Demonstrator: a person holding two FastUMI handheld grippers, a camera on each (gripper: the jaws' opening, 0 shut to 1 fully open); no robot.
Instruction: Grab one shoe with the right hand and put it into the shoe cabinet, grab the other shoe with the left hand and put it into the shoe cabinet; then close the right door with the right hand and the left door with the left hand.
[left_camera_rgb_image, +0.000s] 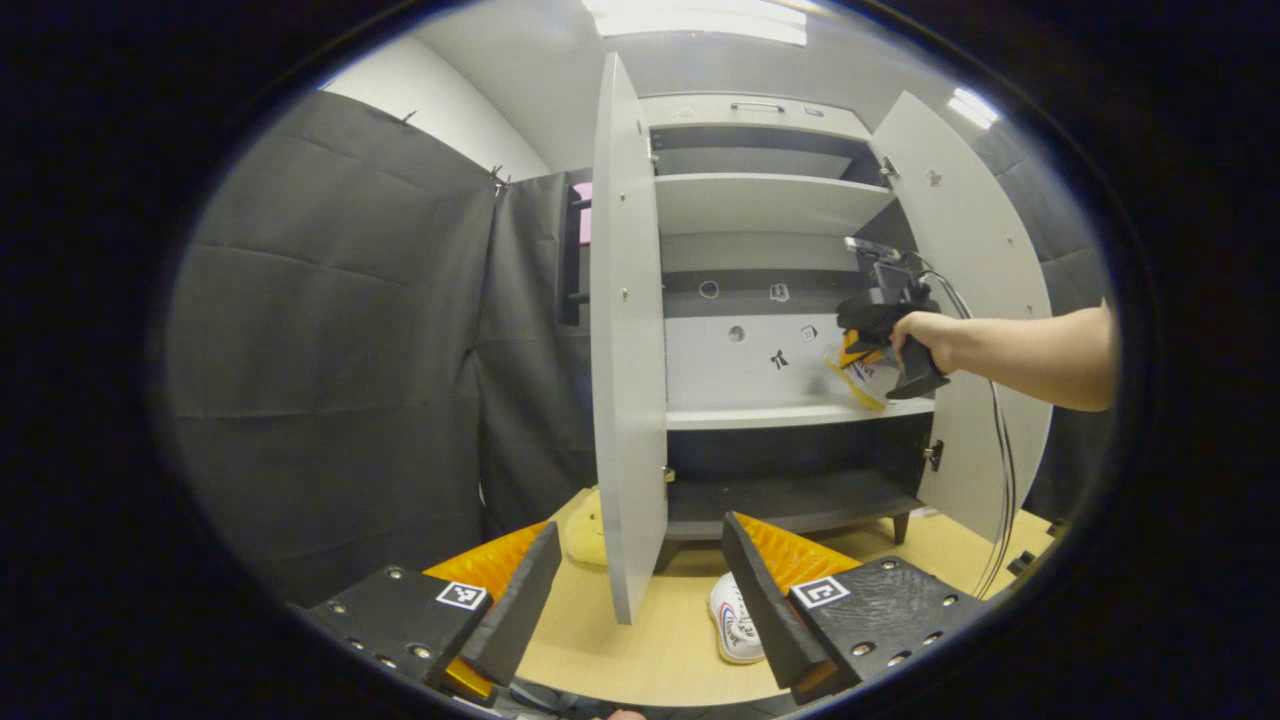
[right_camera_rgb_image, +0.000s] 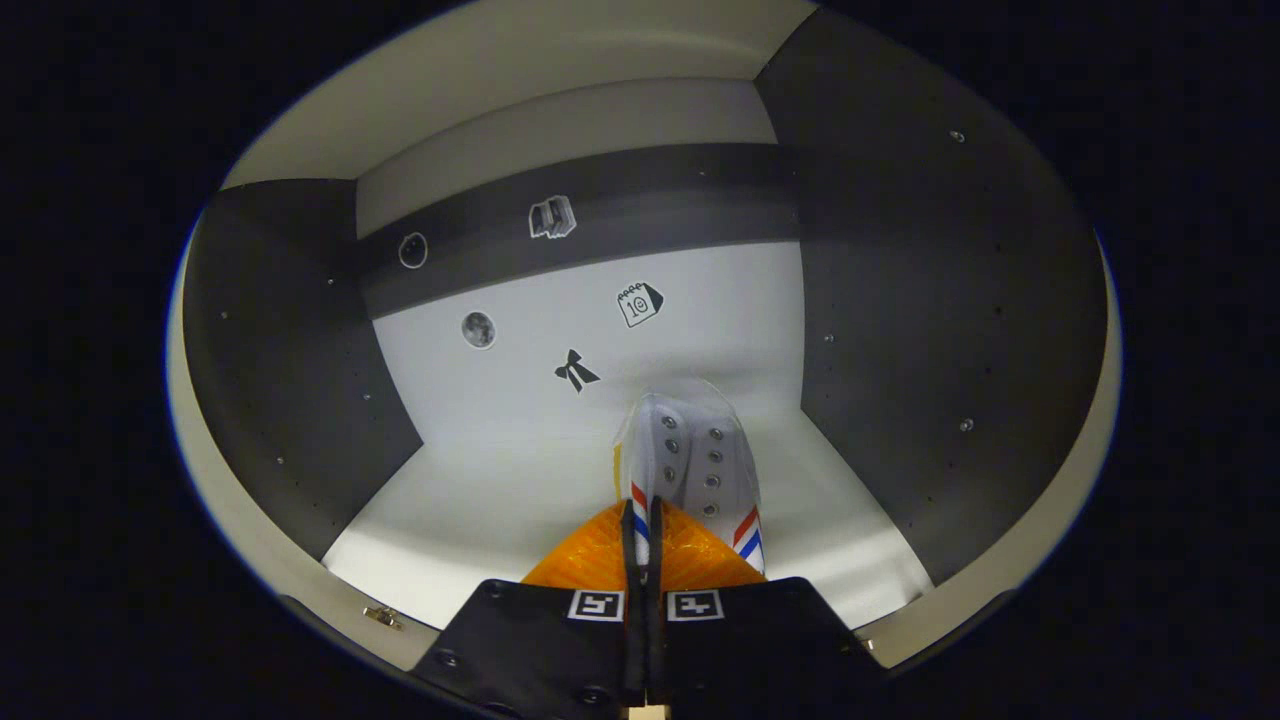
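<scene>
Right gripper view: white shoe (right_camera_rgb_image: 690, 460) inside shoe cabinet (right_camera_rgb_image: 880, 300), pinched by hand-held gripper (right_camera_rgb_image: 643, 535).

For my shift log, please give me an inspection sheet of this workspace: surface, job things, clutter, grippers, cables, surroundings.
Surface: tan floor, bare in front of the cabinet.
Job's things: one shoe held over the middle shelf; second shoe on the floor; left door and right door open.
Clutter: yellow object behind the left door.
Grippers: right gripper shut on the shoe; left gripper open, empty.
Cables: cable hanging below the right arm.
Surroundings: black cloth wall.
</scene>
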